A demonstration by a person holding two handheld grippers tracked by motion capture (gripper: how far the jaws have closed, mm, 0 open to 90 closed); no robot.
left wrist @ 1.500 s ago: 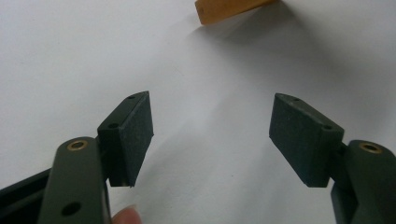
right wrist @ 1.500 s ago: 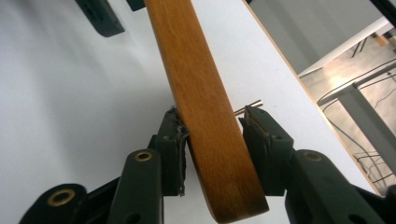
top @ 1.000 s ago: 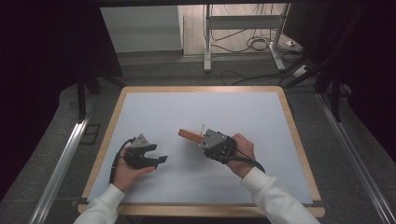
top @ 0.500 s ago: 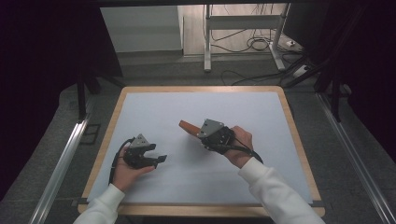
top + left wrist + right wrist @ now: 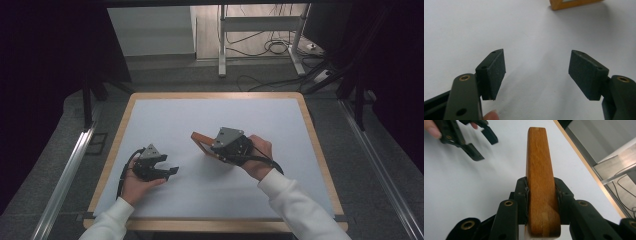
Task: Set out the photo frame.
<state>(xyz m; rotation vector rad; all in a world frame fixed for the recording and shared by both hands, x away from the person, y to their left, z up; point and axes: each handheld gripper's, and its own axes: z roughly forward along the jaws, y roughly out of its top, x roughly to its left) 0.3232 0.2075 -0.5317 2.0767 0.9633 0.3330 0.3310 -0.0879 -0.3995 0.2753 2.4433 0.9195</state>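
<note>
Your right gripper [image 5: 541, 202] is clamped on the wooden frame [image 5: 540, 182]: both black pads [image 5: 522, 200] press flat against the two faces of one frame bar, jaws only partly apart, as wide as the bar is thick. In the right gripper view the bar runs up between the jaws and sticks out well past the pad tips, its rounded end toward the table's far edge; its near end sits down at the jaw roots. In the high view you hold the frame [image 5: 202, 142] tilted over the middle of the white table surface [image 5: 200, 115], orange-brown wood poking out left of the right gripper [image 5: 212, 147]; whether its lower corner touches the surface I cannot tell. Your left gripper [image 5: 536, 72] is spread wide with nothing between the pads [image 5: 496, 70], only bare white surface; a fingertip shows at the bottom edge beside the left jaw. In the high view the left gripper [image 5: 167, 171] sits low at the table's left-front, jaws pointing right toward the frame, well apart from it. A corner of the frame [image 5: 571, 3] shows at the top of the left gripper view, far ahead of the open pads. No brand, label or readable writing on grippers, frame or table. The table has a light wooden rim [image 5: 320, 145].
</note>
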